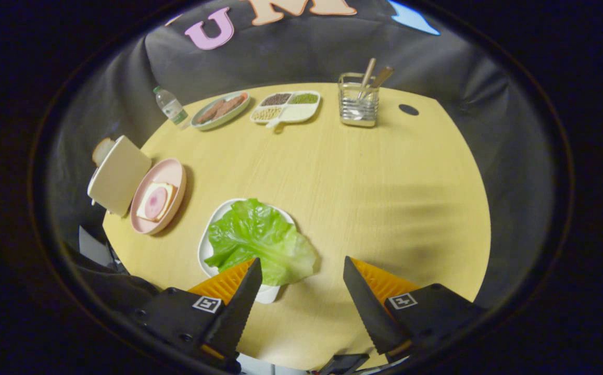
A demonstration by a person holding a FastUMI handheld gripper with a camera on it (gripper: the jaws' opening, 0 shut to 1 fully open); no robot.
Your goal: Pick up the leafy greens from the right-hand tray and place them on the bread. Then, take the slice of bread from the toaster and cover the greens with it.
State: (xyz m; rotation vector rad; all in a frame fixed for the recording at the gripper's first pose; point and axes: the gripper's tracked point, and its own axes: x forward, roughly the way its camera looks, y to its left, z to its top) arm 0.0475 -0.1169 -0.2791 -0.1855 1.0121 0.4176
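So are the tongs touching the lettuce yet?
Cannot tell. In the gripper view the open tongs hang over the table; one finger's tip overlaps the lettuce on its white tray, but it may just be hovering above it.

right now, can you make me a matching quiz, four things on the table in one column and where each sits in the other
Things:
1 lettuce leaf
2 bread with ham
3 bread slice
4 wooden utensils

Places:
A in the toaster
B on the pink plate
C in the clear holder
D on the white tray, just ahead of the open jaws

Pairs: 1-D, 2-B, 3-A, 4-C
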